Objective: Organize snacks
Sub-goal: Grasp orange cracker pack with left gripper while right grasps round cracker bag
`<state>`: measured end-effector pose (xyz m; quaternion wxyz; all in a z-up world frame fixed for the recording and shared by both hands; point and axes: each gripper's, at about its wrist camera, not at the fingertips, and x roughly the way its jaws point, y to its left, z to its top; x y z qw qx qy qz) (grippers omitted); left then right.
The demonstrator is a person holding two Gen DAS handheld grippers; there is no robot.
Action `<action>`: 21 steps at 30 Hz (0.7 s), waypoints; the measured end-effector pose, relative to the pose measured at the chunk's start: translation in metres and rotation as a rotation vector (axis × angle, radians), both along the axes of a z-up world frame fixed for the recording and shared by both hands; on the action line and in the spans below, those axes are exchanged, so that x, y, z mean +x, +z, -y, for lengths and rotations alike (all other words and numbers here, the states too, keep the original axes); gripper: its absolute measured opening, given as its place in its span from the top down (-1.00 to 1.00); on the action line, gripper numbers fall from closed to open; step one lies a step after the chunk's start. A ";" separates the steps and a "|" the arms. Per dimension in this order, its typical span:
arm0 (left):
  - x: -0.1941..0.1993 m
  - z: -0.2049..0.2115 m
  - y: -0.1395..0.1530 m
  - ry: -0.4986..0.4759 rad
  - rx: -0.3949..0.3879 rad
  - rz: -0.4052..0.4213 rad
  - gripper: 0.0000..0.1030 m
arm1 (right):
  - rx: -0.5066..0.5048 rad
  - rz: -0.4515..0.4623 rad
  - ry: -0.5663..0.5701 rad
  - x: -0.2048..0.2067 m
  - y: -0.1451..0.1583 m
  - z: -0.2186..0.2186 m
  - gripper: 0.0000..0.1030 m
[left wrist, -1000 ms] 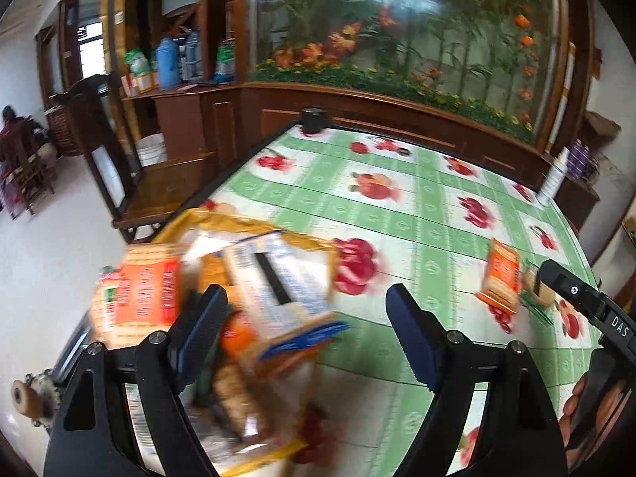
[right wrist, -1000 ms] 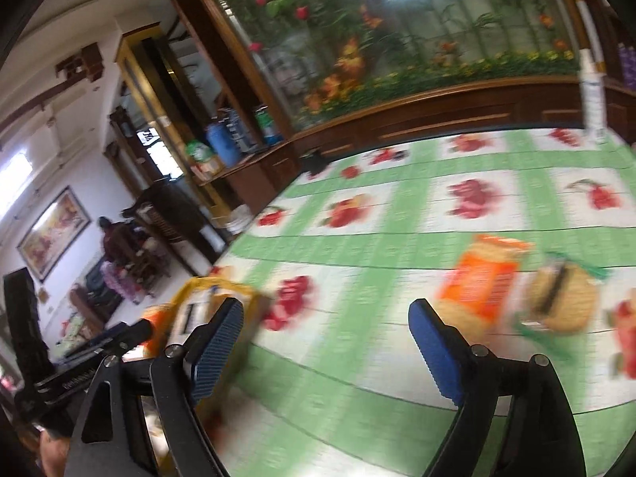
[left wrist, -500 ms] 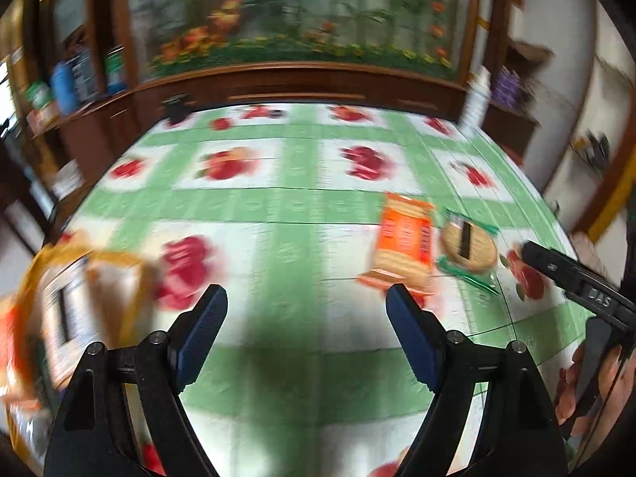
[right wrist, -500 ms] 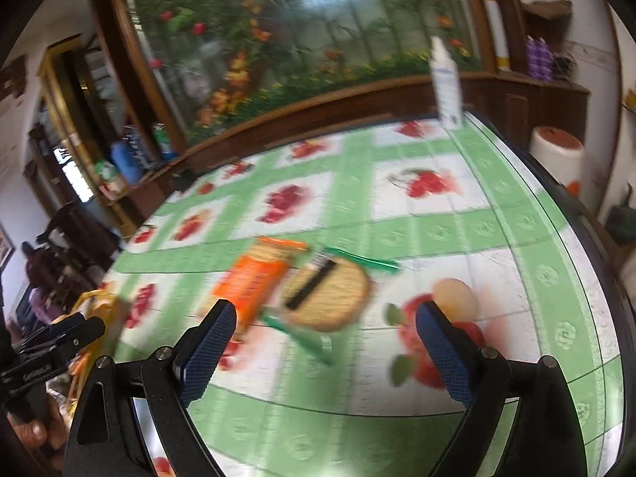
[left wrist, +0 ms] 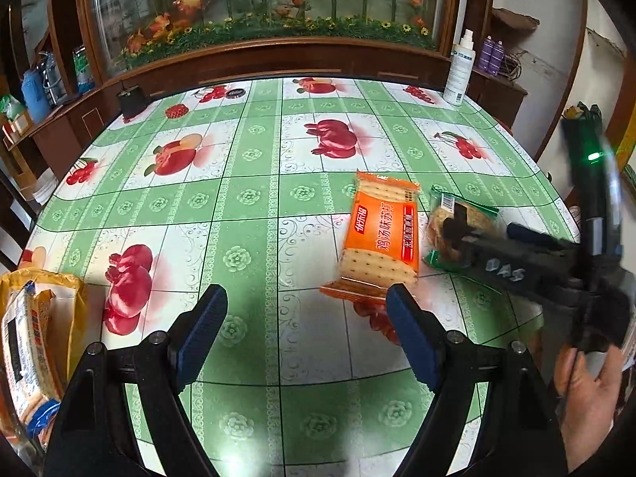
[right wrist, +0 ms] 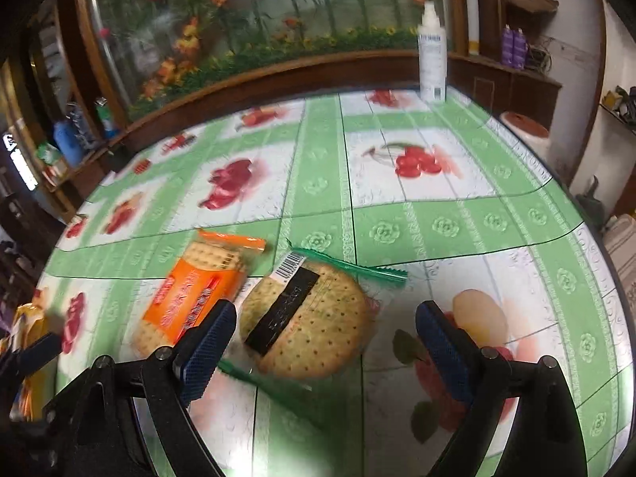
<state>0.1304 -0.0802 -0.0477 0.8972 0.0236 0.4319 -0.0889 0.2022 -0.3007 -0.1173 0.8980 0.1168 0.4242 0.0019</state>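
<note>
With some snacks already in the yellow bag at the desk's left edge, both tongs, left and right, gaped empty over the orange cracker pack and round biscuit pack remaining near its right edge.

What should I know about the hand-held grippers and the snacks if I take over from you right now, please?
Left hand-held gripper: open, empty, above the tablecloth.
Right hand-held gripper: open, empty, its jaws have just been opening, the round cracker pack lying ahead between them, not gripped.
Orange cracker pack lies just left of the round one, edges touching or overlapping.
Yellow bag at the table's left edge already holds snack packs.
Left: both loose packs; probably round one first, presumably into the bag.
</note>
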 end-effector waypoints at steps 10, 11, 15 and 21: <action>0.019 0.020 -0.005 -0.046 0.008 -0.023 -0.60 | -0.068 -0.062 0.107 0.020 -0.013 -0.025 -0.95; 0.020 0.022 -0.005 -0.053 0.015 -0.024 -0.60 | -0.091 -0.071 0.127 0.019 -0.014 -0.025 -0.91; 0.031 0.036 -0.007 -0.084 0.021 -0.036 -0.60 | -0.126 -0.109 0.154 0.014 -0.011 -0.009 -0.60; 0.047 0.062 -0.019 -0.131 0.044 -0.064 -0.60 | -0.118 -0.118 0.166 0.002 -0.012 0.014 -0.57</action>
